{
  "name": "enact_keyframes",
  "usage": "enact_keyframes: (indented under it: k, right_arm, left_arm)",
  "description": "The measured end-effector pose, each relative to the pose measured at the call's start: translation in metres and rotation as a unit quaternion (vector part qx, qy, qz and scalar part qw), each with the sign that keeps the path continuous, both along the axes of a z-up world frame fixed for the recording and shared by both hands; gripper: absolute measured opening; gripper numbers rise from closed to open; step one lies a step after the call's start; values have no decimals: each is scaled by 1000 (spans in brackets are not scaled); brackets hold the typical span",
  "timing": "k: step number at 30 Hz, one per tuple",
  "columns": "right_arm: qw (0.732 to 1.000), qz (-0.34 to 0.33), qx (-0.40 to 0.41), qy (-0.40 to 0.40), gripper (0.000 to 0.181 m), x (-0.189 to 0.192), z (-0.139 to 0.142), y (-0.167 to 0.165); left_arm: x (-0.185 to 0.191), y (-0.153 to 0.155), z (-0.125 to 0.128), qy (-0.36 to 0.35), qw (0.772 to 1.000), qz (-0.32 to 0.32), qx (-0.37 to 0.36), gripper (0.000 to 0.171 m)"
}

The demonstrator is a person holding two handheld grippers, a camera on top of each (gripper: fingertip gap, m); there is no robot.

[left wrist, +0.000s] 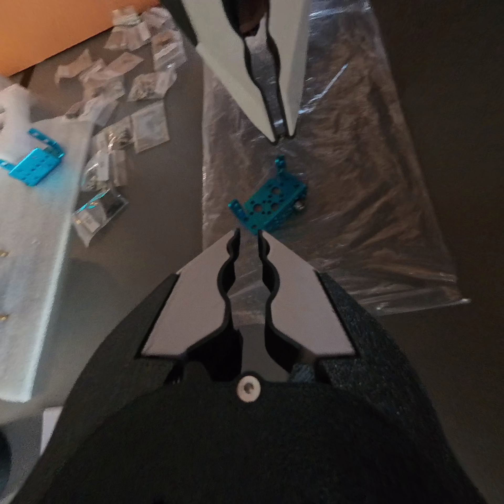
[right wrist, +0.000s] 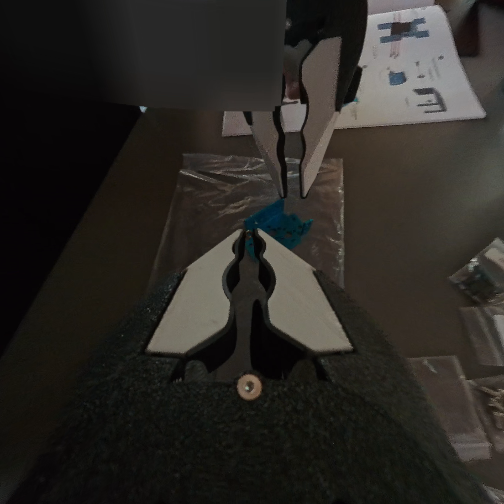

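Where the blue perforated metal bracket (left wrist: pixel 268 203) lies on the clear plastic bag (left wrist: pixel 368 218), I have both grippers closing in from opposite ends. My left gripper (left wrist: pixel 248 231) sits just at the bracket's near edge, its jaws a narrow gap apart with nothing between them. In the right wrist view my right gripper (right wrist: pixel 248 231) has its tips nearly together, and a tiny brass-coloured piece (right wrist: pixel 248 233) seems pinched there, though it is too small and blurred for me to be sure. Seen from the left wrist view, that right gripper (left wrist: pixel 281 136) hangs above and beyond the bracket, clear of it, with only a sliver of space at its tips.

The bracket (right wrist: pixel 275 226) stands with one flange up and a small silver screw or nut (left wrist: pixel 299 207) at its side. The bag (right wrist: pixel 218 191) lies flat on the dark table (left wrist: pixel 163 272).

Further out on my left a white foam block (left wrist: pixel 35 245) carries a second blue bracket (left wrist: pixel 34 163), with many small clear packets of hardware (left wrist: pixel 131 90) scattered beyond it and an orange surface (left wrist: pixel 54 27) behind. Opposite, a printed instruction sheet (right wrist: pixel 409 81) lies on the table (right wrist: pixel 409 218), with more small packets (right wrist: pixel 480 278) at the edge.
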State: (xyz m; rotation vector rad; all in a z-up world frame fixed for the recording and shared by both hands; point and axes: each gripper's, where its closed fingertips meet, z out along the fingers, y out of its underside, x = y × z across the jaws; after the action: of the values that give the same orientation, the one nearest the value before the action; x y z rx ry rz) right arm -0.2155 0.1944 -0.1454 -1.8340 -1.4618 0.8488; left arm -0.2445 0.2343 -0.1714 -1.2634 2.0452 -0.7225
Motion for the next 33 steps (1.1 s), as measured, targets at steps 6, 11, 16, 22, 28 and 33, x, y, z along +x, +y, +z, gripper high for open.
enact_keyframes:
  k: [6,11,16,22,28,33]
  right_arm:
    - [996,43,29,-74,4,4,-16,6]
    - [997,38,14,-61,5,6,-21,8]
    - [998,37,-19,-46,5,6,-22,4]
    - [998,38,-37,-21,4,-2,-19,-1]
    - [999,8,42,-4,4,-10,-11,22]
    - [999,17,20,-19,5,-24,-24,17]
  left_arm:
    - [-4,8,-1,11,1000,18,1,12]
    - [-3,-12,-4,21,1000,-9,-17,24]
    - [9,-7,-10,9,1000,12,-16,26]
    - [11,3,-12,7,999,37,-4,26]
    - [-1,-11,-9,37,999,5,-34,8]
    - [-5,-30,-20,70,996,-27,-41,0]
